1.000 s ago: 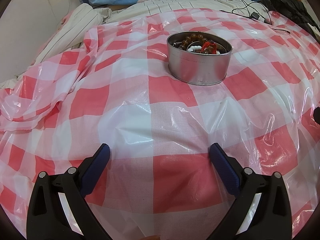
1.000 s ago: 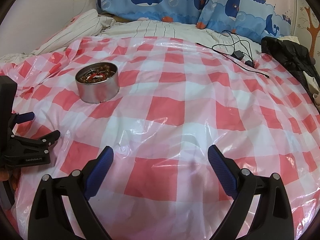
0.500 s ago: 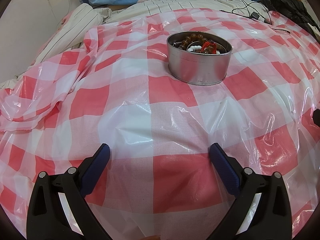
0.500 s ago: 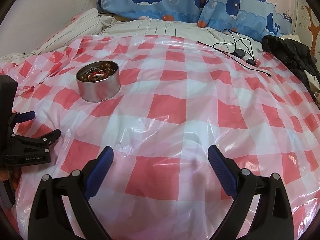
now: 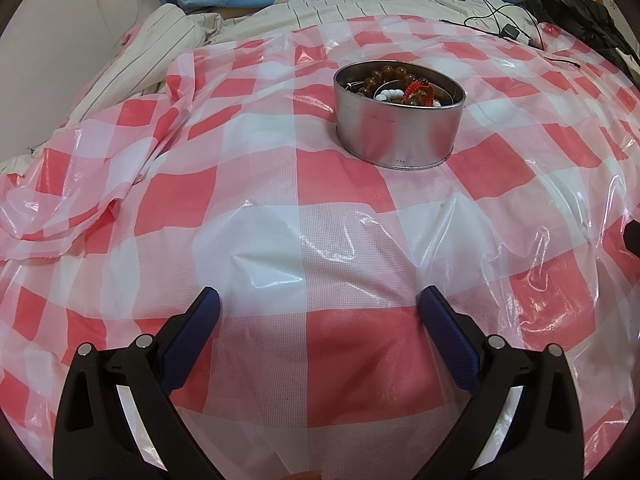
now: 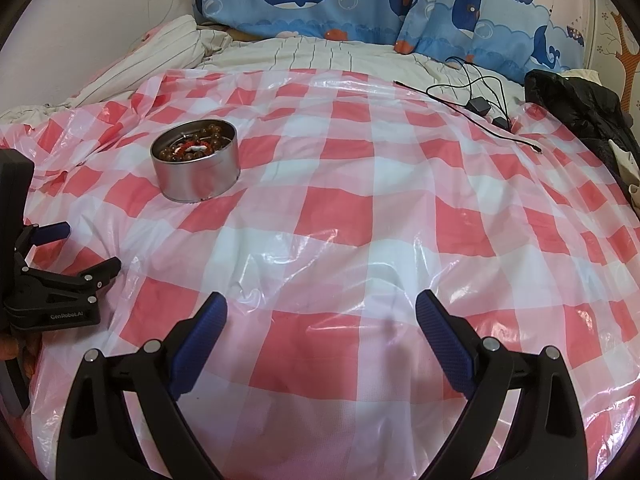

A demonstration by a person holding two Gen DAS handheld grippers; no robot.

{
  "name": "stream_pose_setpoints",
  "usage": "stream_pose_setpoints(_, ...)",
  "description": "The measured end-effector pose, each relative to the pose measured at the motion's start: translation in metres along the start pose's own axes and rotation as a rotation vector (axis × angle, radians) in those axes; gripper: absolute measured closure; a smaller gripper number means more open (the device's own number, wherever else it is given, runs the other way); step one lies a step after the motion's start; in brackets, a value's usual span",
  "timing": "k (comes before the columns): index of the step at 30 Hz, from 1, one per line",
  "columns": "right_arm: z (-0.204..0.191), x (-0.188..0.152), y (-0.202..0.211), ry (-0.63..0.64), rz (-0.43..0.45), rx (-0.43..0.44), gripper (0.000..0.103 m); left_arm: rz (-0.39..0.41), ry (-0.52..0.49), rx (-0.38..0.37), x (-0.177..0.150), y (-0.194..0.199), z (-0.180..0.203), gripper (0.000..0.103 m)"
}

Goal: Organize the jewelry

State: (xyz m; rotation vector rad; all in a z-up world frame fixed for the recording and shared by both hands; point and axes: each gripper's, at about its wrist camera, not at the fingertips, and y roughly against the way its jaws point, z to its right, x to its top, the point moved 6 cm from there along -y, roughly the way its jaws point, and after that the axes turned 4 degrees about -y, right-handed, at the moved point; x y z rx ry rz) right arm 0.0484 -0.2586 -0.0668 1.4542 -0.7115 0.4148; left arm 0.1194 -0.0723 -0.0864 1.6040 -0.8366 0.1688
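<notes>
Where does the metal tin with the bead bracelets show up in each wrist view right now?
Left wrist: the metal tin sits upper centre, slightly right, straight ahead of the open left gripper.
Right wrist: the tin is upper left, well left of the open right gripper.
Shared landmark: the black charger cable lies at the far right edge of the red checked plastic sheet in both.

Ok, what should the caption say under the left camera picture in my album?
Open left gripper hovers over a red-checked plastic cloth, facing a round metal tin of beaded bracelets.
</notes>
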Motion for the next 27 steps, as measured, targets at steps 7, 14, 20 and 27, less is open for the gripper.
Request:
stream_pose_setpoints(7, 0.0, -0.001, -0.001, 0.0, -0.002, 0.001, 0.012, -0.001, 0.013, -0.013, 0.0, -0.001, 0.001, 0.007)
stream_pose_setpoints(14, -0.002, -0.003, -0.009, -0.001, -0.019, 0.011, 0.012, 0.017, 0.023, -0.014, -0.001, -0.001, -0.001, 0.007)
stream_pose_setpoints(20, -0.001, -0.002, -0.011, -0.012, -0.018, 0.008, 0.012, 0.0, 0.039, -0.039, 0.0, -0.004, -0.001, 0.007)
stream_pose_setpoints(27, 0.002, -0.003, -0.02, -0.041, -0.052, 0.008, 0.012, -0.005, 0.042, -0.035, 0.0, -0.005, 0.0, 0.007)
